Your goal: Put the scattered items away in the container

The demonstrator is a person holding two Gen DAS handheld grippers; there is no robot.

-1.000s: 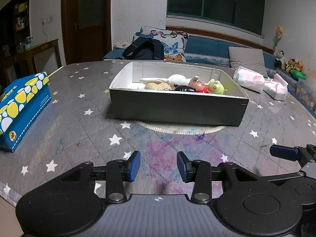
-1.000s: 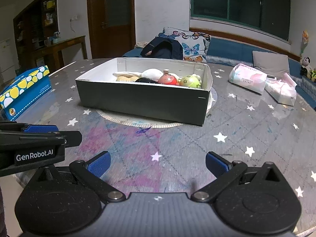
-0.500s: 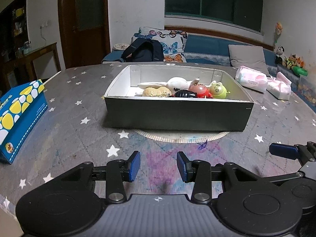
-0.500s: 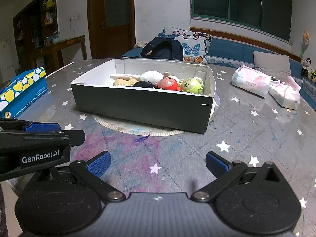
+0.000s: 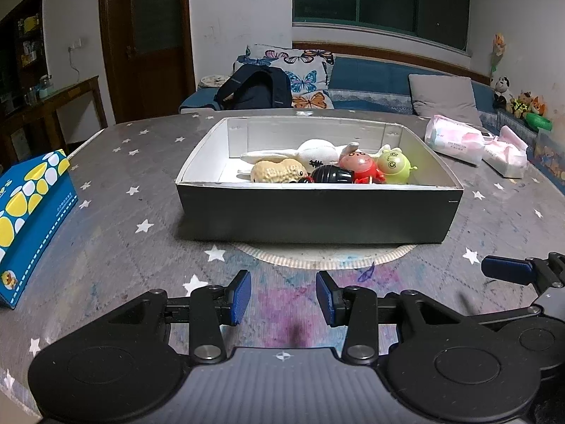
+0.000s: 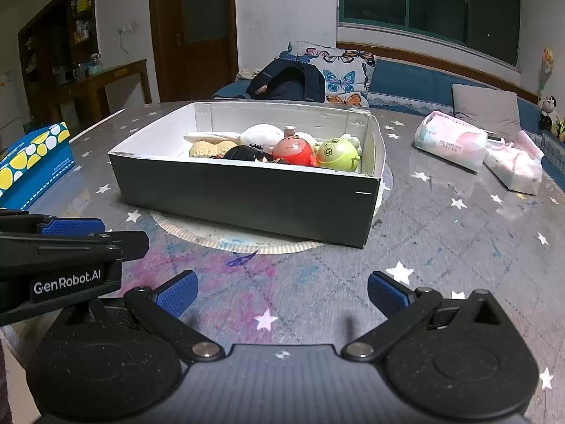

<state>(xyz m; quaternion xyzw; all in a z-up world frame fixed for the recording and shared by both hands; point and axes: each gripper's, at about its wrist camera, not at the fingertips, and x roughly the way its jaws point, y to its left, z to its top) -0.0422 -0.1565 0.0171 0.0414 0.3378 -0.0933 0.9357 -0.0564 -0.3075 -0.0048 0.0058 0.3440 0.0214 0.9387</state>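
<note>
Toys all sit inside the box (image 5: 317, 212): peanut toy (image 5: 279, 174), white plush (image 5: 310, 152), black toy (image 5: 332, 175), red figure (image 5: 362, 168), green figure (image 5: 393, 166), bunched toward its right half. Box rests on a round mat (image 5: 317, 259) on the star-print surface (image 5: 123, 233), straight ahead of my left tool (image 5: 283, 298) and well apart from it. My left tool is part open, pads a narrow gap apart, holding nothing. My right tool (image 6: 280, 291) is spread wide, empty, low over the surface; the box lies ahead and slightly left of it. Blue tissue box (image 5: 28, 219) is far left, two soft tissue packs (image 6: 476, 152) to the right behind the box.
</note>
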